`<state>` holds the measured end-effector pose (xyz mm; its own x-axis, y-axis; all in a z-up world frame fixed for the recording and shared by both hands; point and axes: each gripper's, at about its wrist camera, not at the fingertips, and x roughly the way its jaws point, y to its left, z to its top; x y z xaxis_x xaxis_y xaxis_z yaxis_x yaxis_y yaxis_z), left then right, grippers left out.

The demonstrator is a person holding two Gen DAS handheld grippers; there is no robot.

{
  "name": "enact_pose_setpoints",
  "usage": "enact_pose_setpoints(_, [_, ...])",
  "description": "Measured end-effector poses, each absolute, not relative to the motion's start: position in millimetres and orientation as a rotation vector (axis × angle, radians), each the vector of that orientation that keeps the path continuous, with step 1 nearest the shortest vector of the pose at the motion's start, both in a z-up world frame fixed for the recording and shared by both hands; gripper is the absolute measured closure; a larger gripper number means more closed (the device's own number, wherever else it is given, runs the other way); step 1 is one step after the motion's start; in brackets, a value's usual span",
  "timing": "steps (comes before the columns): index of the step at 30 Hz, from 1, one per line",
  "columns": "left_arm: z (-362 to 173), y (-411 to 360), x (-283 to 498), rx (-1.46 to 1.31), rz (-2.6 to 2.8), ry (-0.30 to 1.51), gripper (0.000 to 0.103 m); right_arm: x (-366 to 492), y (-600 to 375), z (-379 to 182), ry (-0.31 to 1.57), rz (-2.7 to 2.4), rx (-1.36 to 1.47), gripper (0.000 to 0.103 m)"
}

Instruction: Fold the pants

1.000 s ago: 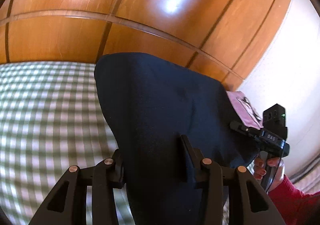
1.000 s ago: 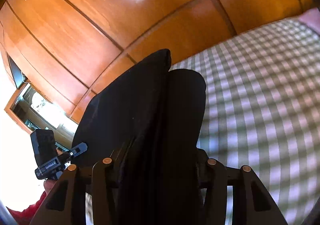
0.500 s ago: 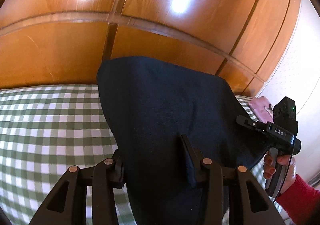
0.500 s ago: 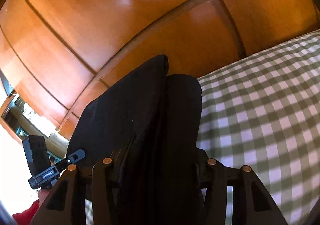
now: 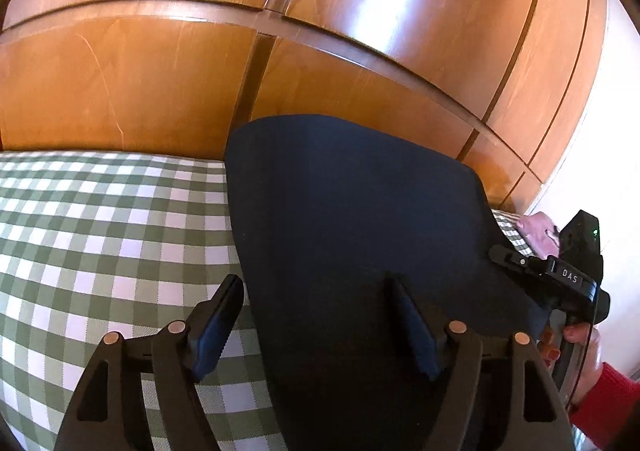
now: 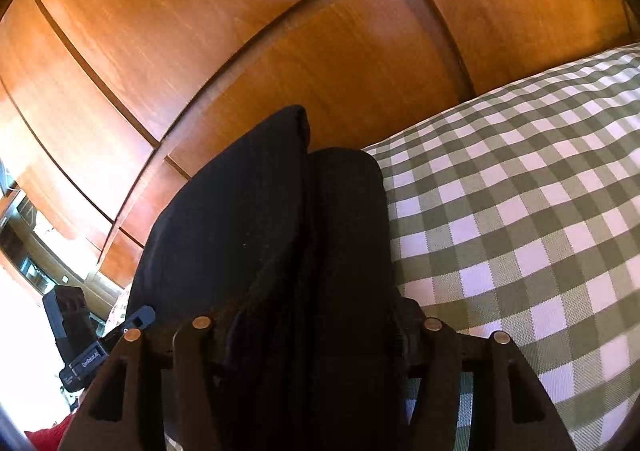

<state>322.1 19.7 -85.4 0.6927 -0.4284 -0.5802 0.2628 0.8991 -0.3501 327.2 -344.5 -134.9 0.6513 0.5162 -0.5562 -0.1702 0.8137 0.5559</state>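
Dark navy pants (image 5: 352,219) lie bunched over the checked bed cover (image 5: 100,235) and run away from me toward the wardrobe. My left gripper (image 5: 316,315) is opening its jaws. Its left finger (image 5: 216,323) stands clear of the cloth edge with bed cover showing in the gap, and its right finger (image 5: 412,327) rests over the fabric. In the right wrist view a thick fold of the pants (image 6: 280,231) fills my right gripper (image 6: 320,323). Its jaws are opening a little, and the cloth still packs the gap and hides both pads.
Glossy wooden wardrobe panels (image 5: 160,83) rise just behind the bed. A pink item (image 5: 536,231) lies at the bed's far right by a white wall. A hand in a red sleeve (image 5: 600,391) holds the other gripper. Bare checked cover (image 6: 520,211) spreads right of the pants.
Both cameras have dropped toward the bed, so more checked cover shows. The left jaws have sprung wide and the left finger has come off the cloth. The right jaws widened slightly.
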Motion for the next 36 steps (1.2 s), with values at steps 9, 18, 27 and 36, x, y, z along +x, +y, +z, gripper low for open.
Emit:
enact_pose_setpoints(9, [-54.5,-18.7,271.2,0.033,-0.133,0.541,0.026,307.5,-312.5,-107.6,0.676,0.181,0.246,0.019])
enact_pose_setpoints(18, [-55.4,-27.9,208.5,-0.1,-0.132,0.599,0.026,238.3,-292.6,-76.2,0.575,0.167,0.162,0.005])
enact_pose_setpoints(27, [-51.6,-32.5,156.6,-0.085,-0.043,0.53,0.026,159.1,-264.8,-79.6,0.55,0.105,0.09,0.001])
enact_pose_setpoints(36, [-48.5,-27.9,120.1,-0.056,0.008,0.465,0.026,112.6,-241.5,-87.2,0.49,0.047,0.005,0.001])
